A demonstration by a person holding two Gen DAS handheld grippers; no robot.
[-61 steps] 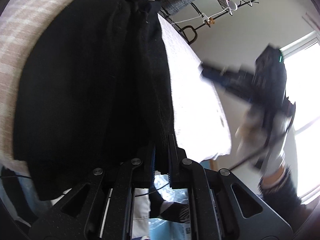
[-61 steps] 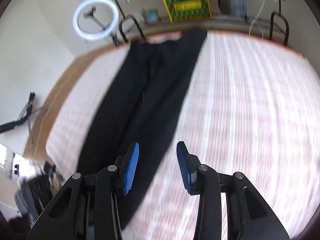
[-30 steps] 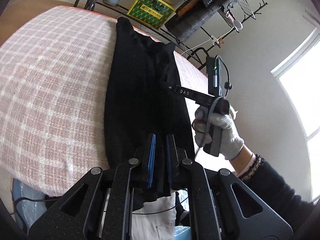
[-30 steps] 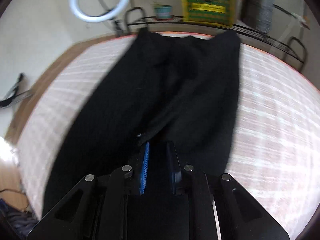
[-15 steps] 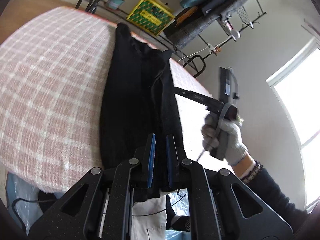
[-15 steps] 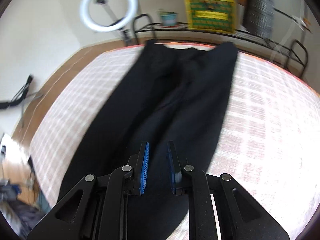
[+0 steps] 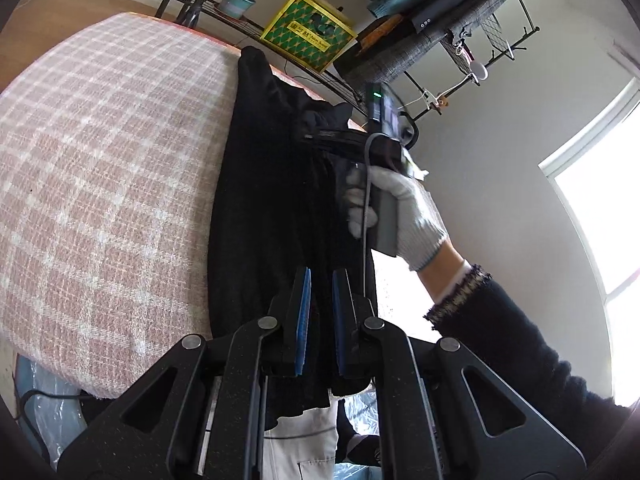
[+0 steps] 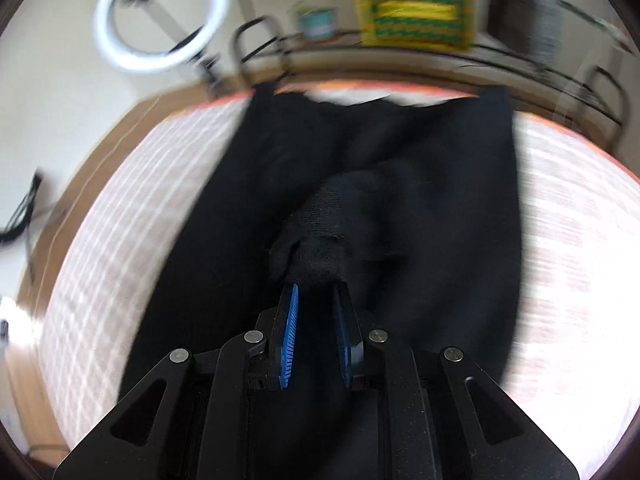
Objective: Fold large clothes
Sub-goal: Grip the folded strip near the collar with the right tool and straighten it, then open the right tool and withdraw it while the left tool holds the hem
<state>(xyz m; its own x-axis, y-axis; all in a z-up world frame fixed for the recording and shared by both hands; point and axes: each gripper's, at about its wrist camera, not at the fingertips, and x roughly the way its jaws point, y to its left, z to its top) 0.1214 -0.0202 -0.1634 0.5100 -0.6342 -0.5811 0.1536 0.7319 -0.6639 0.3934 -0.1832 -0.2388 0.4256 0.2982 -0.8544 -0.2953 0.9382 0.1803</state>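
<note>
The black pants (image 7: 260, 208) lie long on the checked bed (image 7: 100, 184). The left gripper (image 7: 320, 312) pinches their near end. The right gripper (image 8: 316, 320) is opening, letting a bunched fold go. Next, it probably needs a fresh hold for folding.

Upper frame: white ring light (image 8: 160, 20), black metal rack (image 7: 472, 32) with yellow-green box (image 7: 308, 32), small potted plant (image 7: 237, 2). Bright window (image 7: 600, 208) right. Pale walls, wood floor (image 7: 72, 8).
</note>
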